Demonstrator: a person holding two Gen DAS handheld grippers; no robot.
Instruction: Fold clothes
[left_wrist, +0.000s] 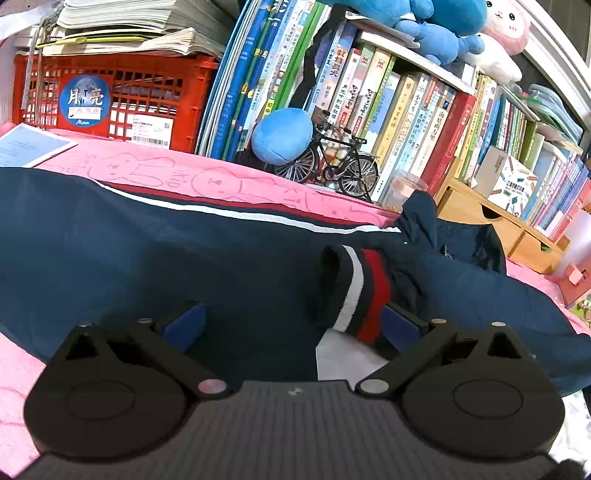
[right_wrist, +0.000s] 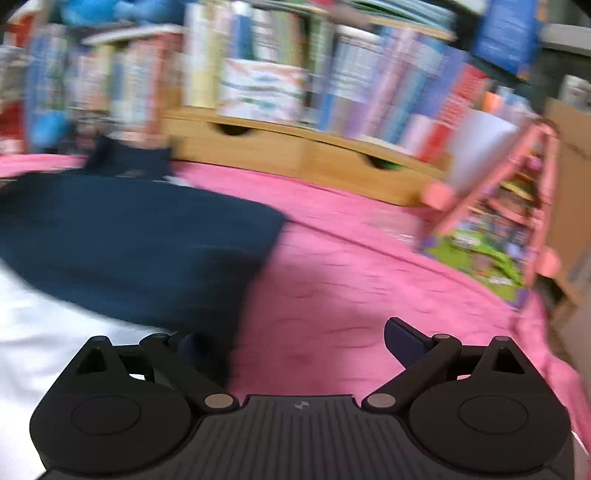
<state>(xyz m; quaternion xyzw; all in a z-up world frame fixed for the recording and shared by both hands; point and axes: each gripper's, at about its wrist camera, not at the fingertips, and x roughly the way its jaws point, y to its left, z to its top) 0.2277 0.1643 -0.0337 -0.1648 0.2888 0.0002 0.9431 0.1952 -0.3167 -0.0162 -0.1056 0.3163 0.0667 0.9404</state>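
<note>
The navy jacket (left_wrist: 147, 251) lies spread on the pink blanket (left_wrist: 229, 184) in front of the wooden drawer box (left_wrist: 491, 221), its striped cuff (left_wrist: 358, 288) folded onto the body. The left tongs (left_wrist: 291, 325) stand wide open, the cuff just inside the right finger, unpressed. The right tongs (right_wrist: 295, 343) gape open over bare blanket beside the jacket's edge (right_wrist: 258, 258), holding nothing.

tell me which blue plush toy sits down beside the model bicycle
The round blue plush ball, resting behind the small black model bicycle; the other blue plush toy lies up on top of the books.
</note>
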